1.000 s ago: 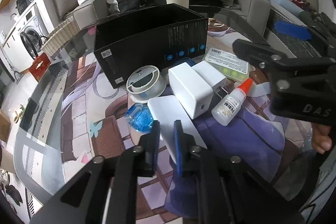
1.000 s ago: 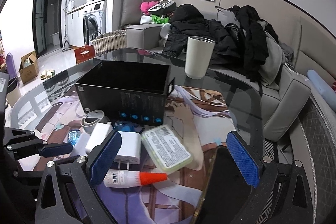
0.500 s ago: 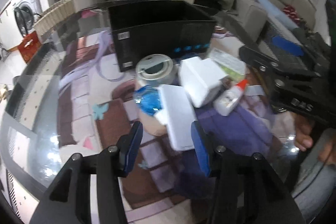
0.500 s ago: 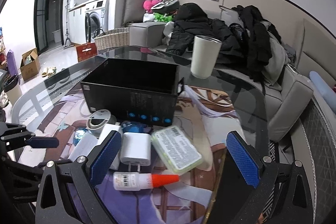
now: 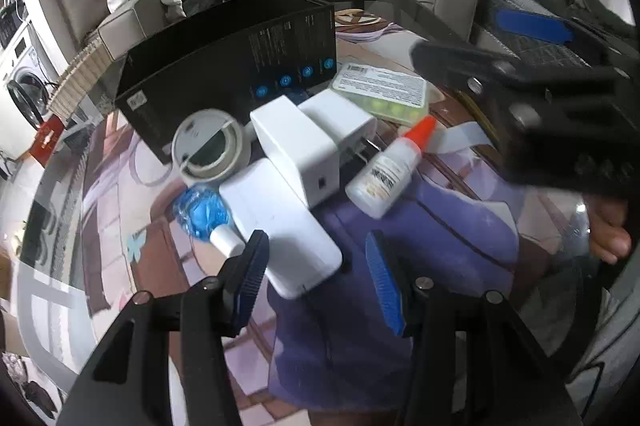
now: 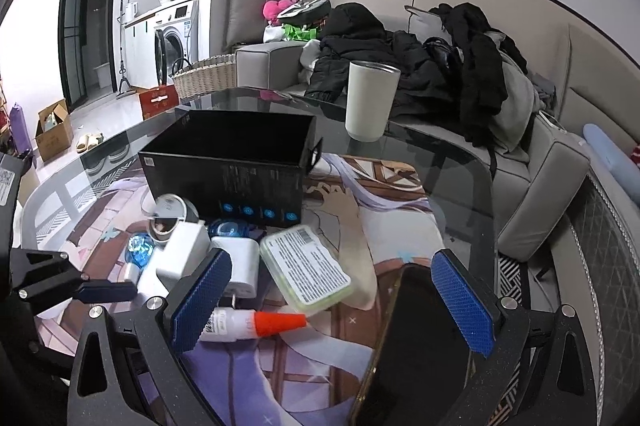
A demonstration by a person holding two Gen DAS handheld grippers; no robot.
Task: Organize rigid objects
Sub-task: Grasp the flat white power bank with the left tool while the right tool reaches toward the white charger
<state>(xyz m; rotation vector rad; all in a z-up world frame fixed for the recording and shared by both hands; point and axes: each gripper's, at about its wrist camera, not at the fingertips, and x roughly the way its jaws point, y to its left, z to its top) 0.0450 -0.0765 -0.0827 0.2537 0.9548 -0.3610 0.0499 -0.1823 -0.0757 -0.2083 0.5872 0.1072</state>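
We've got the flat white power bank lying on the tabletop, its near end poking in between the blue pads of the left hand-held gripper, whose fingers stand apart with nothing clamped. Just beyond it a white charger block sits half on top, with a second white adapter touching it behind, a tape roll to the left and a crinkly blue wrapper beside the bank's edge. The glue bottle with its orange cap lies to the right, and the green-tinted pill case rests near the open black box, which we judge is where this clutter belongs. The right hand-held gripper hovers spread wide over the glue bottle and a dark phone, holding nothing. Now the risk: the bank is wide and smooth, so a close near its corner could squirt it sideways; and since the charger block leans on it, lifting may tip that block onto the glue bottle or shove the tape roll. The tall cup behind the box stands well apart, safe for now.
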